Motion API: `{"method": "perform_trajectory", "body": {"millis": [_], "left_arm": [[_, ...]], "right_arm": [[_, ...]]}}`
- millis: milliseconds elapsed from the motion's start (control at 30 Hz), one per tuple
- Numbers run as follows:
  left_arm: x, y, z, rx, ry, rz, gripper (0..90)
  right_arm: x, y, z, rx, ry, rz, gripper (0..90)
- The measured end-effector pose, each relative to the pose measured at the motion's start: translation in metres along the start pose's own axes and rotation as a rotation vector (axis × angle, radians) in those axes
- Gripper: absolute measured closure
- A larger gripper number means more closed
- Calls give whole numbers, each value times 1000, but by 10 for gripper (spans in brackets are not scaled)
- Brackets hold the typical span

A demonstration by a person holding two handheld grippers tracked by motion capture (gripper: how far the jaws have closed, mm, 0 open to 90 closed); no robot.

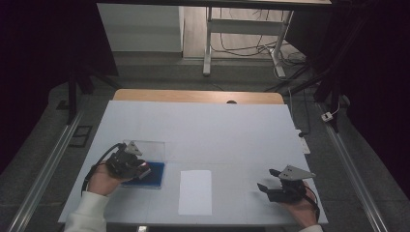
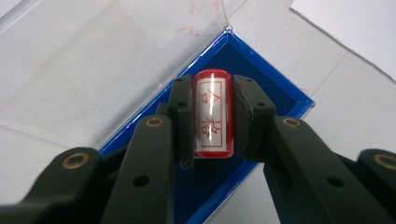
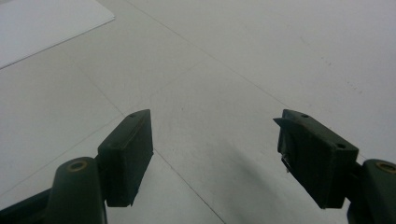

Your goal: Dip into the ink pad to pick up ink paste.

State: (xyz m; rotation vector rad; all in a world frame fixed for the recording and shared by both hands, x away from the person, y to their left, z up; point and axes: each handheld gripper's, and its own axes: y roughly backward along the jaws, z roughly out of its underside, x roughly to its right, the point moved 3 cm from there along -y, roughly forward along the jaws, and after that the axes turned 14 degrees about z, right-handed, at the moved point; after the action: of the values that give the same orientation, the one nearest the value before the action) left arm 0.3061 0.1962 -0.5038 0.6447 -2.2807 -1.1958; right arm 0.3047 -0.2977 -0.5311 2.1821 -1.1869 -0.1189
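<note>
The left claw [image 2: 212, 116] grips a red stamp [image 2: 213, 114] by its sides, label up, over the blue ink-pad case [image 2: 280, 95] at the table's near left — its clear lid [image 2: 116, 42] is folded back for access. The white paper sheet [image 1: 195, 191] lies just right, likely awaiting the imprint. The right claw [image 3: 212, 158] hangs wide and empty over the table [image 3: 261, 56].

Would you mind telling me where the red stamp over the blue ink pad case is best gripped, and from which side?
Grip the red stamp across its long flat sides, mid-body, coming from above the blue case. The left tongs already hold it this way: parallel sides seat flat against the pads, leaving the face free.
</note>
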Motion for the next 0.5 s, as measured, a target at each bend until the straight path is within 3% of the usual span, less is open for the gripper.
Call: {"method": "perform_trajectory", "body": {"millis": [367, 500], "left_arm": [[2, -5, -2, -27, 9, -14, 709], [-2, -5, 1, -8, 38, 17, 711]], "right_arm": [[-1, -1, 0, 0, -4, -3, 261], [-1, 0, -1, -1, 2, 2, 261]]}}
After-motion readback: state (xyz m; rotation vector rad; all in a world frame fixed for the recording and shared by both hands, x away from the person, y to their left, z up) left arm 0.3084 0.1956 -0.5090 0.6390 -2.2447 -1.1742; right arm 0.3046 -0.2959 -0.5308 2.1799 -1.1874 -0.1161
